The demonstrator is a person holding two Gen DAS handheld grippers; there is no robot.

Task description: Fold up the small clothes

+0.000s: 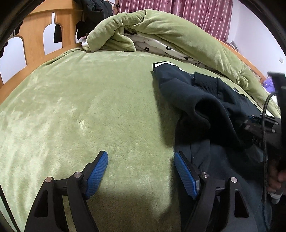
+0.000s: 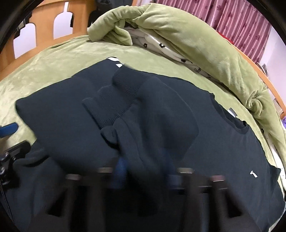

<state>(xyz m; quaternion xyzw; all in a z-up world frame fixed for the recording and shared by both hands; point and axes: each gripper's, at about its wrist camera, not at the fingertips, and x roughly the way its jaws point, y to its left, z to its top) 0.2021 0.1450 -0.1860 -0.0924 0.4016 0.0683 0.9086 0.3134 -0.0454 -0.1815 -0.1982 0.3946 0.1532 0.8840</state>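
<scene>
A dark navy sweatshirt (image 2: 68, 117) lies spread on the green blanket (image 1: 80, 110), with its ribbed cuffs (image 2: 125, 85) folded over the body. My right gripper (image 2: 146, 171) is blurred. Its jaws look shut on a sleeve (image 2: 143, 142) that runs up from between them. From the left wrist view the same sweatshirt (image 1: 180, 89) is at the right, with the right gripper (image 1: 259, 128) above it. My left gripper (image 1: 140, 155) is open over bare blanket. Its right finger (image 1: 185, 174) stands at the garment's edge, and nothing is between the pads.
A rolled green duvet (image 1: 160, 26) with a white flower-print lining (image 1: 160, 46) lies along the far side of the bed. A wooden headboard (image 1: 35, 33) rises at the back left, pink curtains (image 1: 196, 10) behind. A person's hand (image 1: 275, 176) holds the right gripper.
</scene>
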